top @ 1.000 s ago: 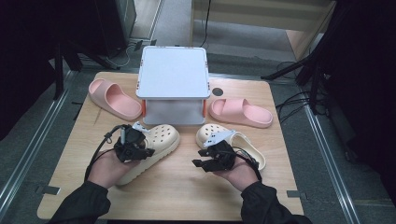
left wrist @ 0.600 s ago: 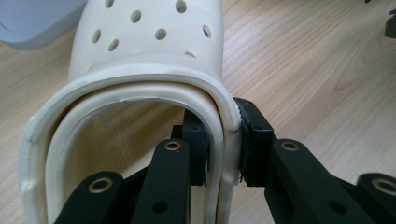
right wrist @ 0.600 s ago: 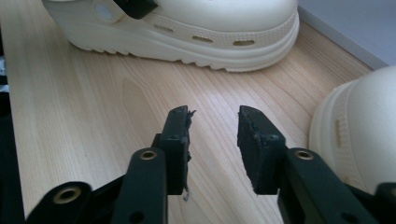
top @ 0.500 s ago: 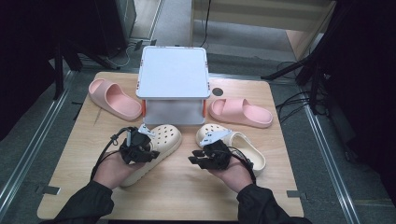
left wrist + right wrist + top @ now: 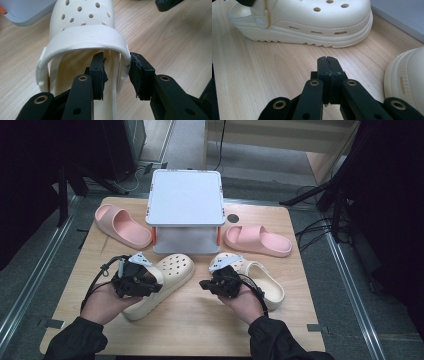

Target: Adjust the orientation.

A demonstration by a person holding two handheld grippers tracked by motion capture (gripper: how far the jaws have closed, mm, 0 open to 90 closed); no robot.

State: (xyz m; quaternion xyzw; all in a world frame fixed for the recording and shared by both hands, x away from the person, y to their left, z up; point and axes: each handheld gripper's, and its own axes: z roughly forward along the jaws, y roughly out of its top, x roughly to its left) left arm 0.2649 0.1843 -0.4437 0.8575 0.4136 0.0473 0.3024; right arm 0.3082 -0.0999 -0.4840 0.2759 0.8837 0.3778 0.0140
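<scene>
Cream clog [image 5: 82, 37] is lying on the wooden table [image 5: 200, 320] directly ahead of the left gripper [image 5: 116, 75], toe pointing away from it toward the grey box [image 5: 185, 200], so its long axis is running straight out along the jaws. The left gripper is reaching in at the heel end with its jaws spread, one inside the shoe opening and the other outside, straddling the side wall just under the heel strap [image 5: 82, 40]; they look not yet closed on it. The right gripper [image 5: 329, 67] is hovering with its jaws pressed together on nothing, the same clog passing broadside ahead of it and the second cream clog [image 5: 407, 80] sitting close at its right. Judging by this, the left hand [image 5: 102, 302] is nearer and taking the grasp.
</scene>
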